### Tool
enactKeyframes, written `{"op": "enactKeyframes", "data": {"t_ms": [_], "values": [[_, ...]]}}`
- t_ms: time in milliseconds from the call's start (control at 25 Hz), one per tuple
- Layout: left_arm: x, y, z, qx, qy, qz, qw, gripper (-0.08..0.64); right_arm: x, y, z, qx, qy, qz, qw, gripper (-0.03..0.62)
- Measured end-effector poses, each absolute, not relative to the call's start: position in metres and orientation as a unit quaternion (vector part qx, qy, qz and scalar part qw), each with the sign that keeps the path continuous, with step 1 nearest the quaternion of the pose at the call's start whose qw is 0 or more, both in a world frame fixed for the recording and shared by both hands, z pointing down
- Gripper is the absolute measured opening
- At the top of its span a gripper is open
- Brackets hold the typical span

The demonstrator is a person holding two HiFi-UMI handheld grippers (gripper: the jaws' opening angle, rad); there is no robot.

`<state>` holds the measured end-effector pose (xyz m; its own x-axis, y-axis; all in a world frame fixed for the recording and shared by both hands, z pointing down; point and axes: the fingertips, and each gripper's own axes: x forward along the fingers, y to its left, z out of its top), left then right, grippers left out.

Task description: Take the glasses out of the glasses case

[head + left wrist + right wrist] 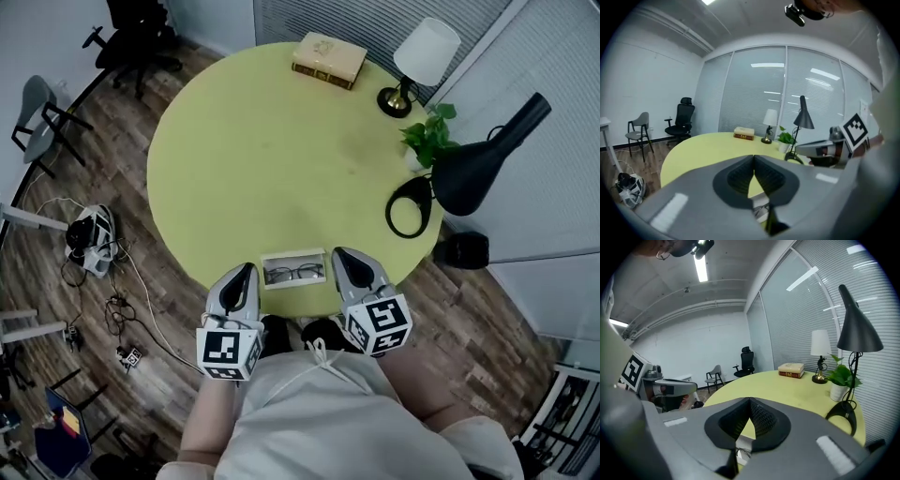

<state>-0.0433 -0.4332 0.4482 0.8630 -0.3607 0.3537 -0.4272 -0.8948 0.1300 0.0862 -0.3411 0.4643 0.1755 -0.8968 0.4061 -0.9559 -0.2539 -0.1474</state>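
Note:
A white open glasses case lies at the near edge of the round yellow-green table, with dark-framed glasses inside it. My left gripper hovers just left of the case and my right gripper just right of it, neither touching it. Both are shut with nothing between the jaws. In the left gripper view the jaw tips meet at the left gripper, and a bit of the case shows below them. The right gripper view shows the same, with the case beneath.
A book, a white-shaded lamp, a small potted plant and a black desk lamp stand along the table's far and right sides. Chairs and cables are on the wooden floor to the left.

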Motion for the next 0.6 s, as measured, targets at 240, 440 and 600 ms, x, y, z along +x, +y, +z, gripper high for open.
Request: {"op": "enactKeyframes", "data": {"t_ms": [240, 440, 600], "values": [[-0.018, -0.424, 0.491, 0.967, -0.099, 0.214, 0.098, 0.006, 0.088, -0.334, 0.495, 0.784, -0.567, 0.243, 0.074, 0.000], [-0.006, -0.406, 0.537, 0.959, -0.023, 0.273, 0.071, 0.007, 0.092, -0.329, 0.522, 0.787, -0.548, 0.272, 0.076, 0.000], [0.000, -0.393, 0.573, 0.945, 0.033, 0.323, 0.043, 0.008, 0.088, -0.327, 0.542, 0.775, -0.555, 0.290, 0.082, 0.000]]}}
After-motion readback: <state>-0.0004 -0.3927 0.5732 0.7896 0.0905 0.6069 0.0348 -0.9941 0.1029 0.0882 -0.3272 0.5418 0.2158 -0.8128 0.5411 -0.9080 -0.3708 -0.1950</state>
